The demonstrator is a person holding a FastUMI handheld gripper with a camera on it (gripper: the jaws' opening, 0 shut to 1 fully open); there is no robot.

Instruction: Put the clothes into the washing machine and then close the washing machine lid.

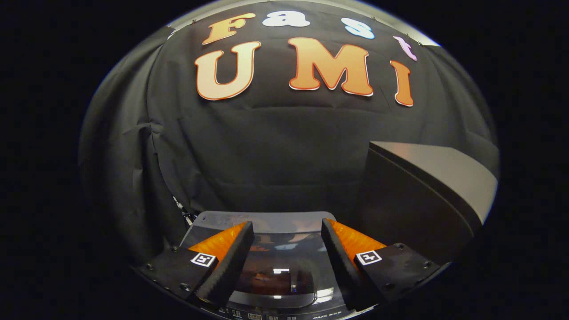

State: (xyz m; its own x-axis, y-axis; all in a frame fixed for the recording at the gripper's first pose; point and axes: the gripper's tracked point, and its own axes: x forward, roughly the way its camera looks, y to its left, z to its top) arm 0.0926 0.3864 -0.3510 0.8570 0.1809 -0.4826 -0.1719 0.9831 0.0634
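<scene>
The washing machine (284,306) sits right under my gripper (286,231). Its glossy dark lid (284,271) lies flat and shut, reflecting the booth, and the control strip runs along the near edge. My gripper stands open above the lid, fingers wide apart with nothing between them. I see no clothes outside the machine. What is under the lid is hard to make out through the reflections.
A dark box-like table or cabinet (426,191) with a grey top stands to the right of the machine, higher than the lid. The black cloth wall hangs close behind the machine. Some cables (184,213) show at the machine's back left corner.
</scene>
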